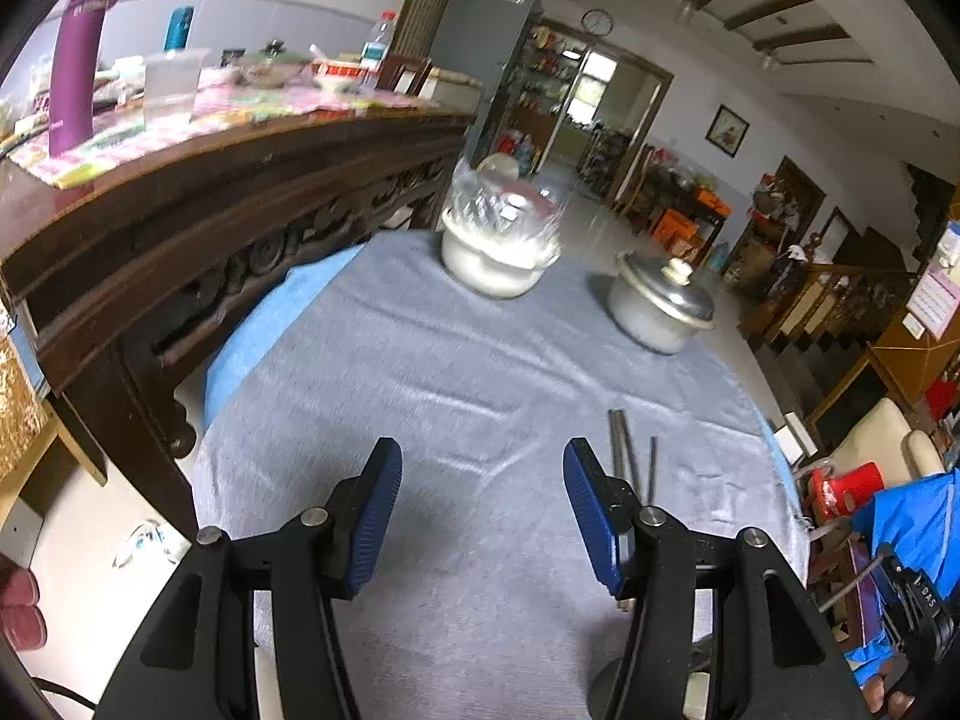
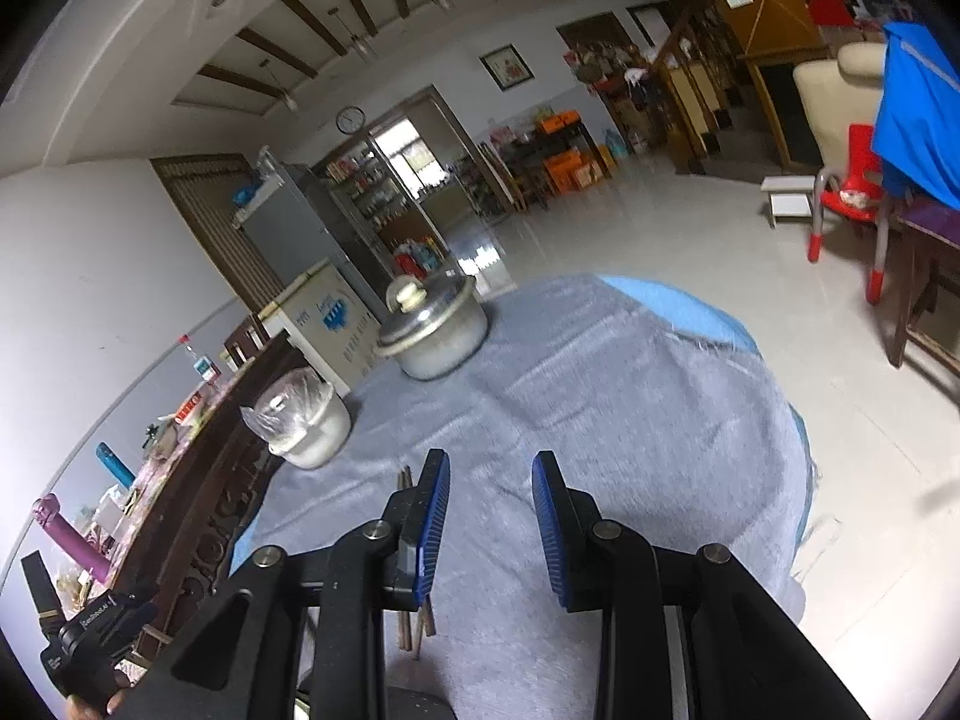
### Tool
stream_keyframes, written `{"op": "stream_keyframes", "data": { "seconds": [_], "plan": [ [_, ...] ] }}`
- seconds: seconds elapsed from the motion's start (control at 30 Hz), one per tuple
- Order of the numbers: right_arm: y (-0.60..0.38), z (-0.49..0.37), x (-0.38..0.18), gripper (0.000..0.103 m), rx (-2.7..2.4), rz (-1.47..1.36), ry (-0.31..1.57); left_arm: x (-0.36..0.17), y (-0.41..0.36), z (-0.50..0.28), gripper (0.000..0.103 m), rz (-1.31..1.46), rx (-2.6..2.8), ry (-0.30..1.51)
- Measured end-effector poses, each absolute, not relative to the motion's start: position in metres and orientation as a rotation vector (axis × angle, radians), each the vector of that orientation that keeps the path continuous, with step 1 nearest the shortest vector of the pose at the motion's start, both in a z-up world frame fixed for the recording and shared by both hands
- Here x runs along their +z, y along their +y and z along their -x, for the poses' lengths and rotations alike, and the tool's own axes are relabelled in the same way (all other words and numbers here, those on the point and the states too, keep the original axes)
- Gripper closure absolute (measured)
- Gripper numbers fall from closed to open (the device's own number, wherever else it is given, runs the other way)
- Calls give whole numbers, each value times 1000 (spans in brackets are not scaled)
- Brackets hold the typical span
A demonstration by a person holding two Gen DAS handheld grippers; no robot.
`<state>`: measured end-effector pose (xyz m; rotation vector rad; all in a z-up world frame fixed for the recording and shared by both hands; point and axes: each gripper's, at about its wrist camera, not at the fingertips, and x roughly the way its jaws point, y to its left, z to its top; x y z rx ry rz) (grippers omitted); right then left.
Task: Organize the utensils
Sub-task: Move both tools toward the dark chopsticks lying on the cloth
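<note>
Left wrist view first: the left claw [image 1: 483, 489] hangs above the grey-clothed table [image 1: 420, 372], jaws spread wide and holding nothing. The chopsticks [image 1: 630, 456] lie just right of its right finger, partly hidden behind it. Far ahead sit a plastic-wrapped white pot [image 1: 498, 252] and a lidded metal pot [image 1: 660, 306].

Over to the right wrist view: the right claw [image 2: 491, 483] is also apart and empty, with the chopsticks [image 2: 407, 477] tucked just left of its left finger, ends poking out below.

The risk, likely, is slim sticks rolling or splitting apart on the soft cloth if pinched off-centre. Only the left view shows several separate sticks; only the right shows their near ends.
</note>
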<state>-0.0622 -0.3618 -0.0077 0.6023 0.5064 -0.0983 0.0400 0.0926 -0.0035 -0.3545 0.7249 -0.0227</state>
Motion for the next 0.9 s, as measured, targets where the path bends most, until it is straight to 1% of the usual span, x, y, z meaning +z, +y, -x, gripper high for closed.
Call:
{"op": "stream_keyframes", "data": {
  "seconds": [0.37, 0.9],
  "plan": [
    [-369, 32, -44, 72, -110, -628, 604, -37, 91, -68, 46, 348, 6, 809],
    [-368, -11, -80, 72, -85, -659, 714, -62, 84, -106, 46, 334, 19, 891]
  ]
}}
